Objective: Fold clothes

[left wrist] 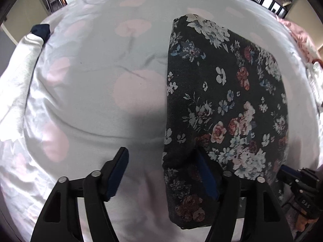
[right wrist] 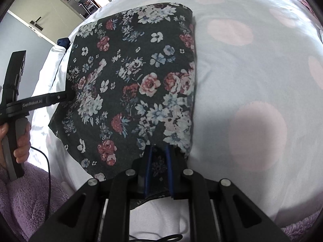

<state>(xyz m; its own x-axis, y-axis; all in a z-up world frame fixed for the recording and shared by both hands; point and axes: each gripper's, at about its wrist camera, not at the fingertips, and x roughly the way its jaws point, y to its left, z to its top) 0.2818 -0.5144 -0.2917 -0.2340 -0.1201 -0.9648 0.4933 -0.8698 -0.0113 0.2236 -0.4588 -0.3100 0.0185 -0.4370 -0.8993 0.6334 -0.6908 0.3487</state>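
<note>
Floral garment (left wrist: 222, 92), folded into a dark slab, lying on the spotted bedspread (left wrist: 97, 76). Left claw (left wrist: 161, 173) spread wide, one finger under the near edge of the cloth, nothing pinched. Right claw (right wrist: 158, 167) nearly closed, nipping the garment's near hem. The fabric looks thin, limp and light; it should sag between holds, so corners and hems give the surest purchase.
</note>
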